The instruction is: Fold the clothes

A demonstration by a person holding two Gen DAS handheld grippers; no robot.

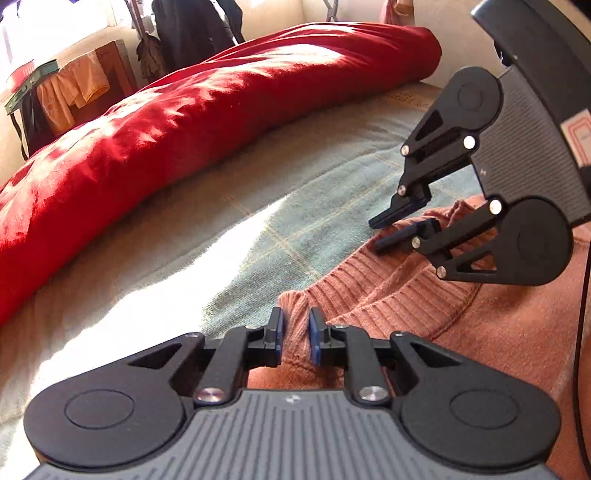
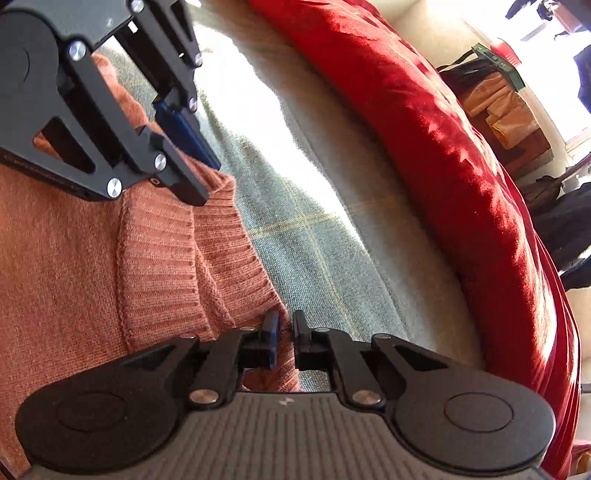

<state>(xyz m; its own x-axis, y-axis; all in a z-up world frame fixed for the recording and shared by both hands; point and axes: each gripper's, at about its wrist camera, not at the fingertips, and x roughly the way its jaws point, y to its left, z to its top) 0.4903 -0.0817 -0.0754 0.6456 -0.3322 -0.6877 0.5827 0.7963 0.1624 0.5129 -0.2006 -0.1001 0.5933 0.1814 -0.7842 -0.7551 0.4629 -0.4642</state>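
An orange knit sweater [image 1: 424, 314] lies on a pale green checked sheet [image 1: 266, 229] that covers a bed. Its ribbed hem faces the red duvet [image 1: 184, 122], which is bunched in a long roll on the sheet beyond the sweater, with a strip of bare sheet between the two.

The left gripper [image 1: 296, 334] sits at the corner of the sweater's ribbed edge. A raised fold of the ribbing stands between its blue-padded fingers [image 1: 314, 332], and the jaws are closed on that fold with only the cloth's thickness between them.

The right gripper [image 2: 284, 334] is at the other end of the same ribbed edge. Its jaws stand nearly together, and a pinch of the orange knit fills the narrow gap between them, so it is clamped on the sweater too. In the left wrist view this gripper comes in from the right, its two fingers angled down onto the ribbing where the cloth is puckered up.

Both grippers are near each other along the hem, each on the side of the sweater that faces the duvet.

Beyond the duvet, by a pale wall, orange cloths [image 1: 74, 92] hang over a dark rack, and dark clothes [image 1: 192, 29] hang beside them. Sunlight falls in a bright patch across the sheet between sweater and duvet.
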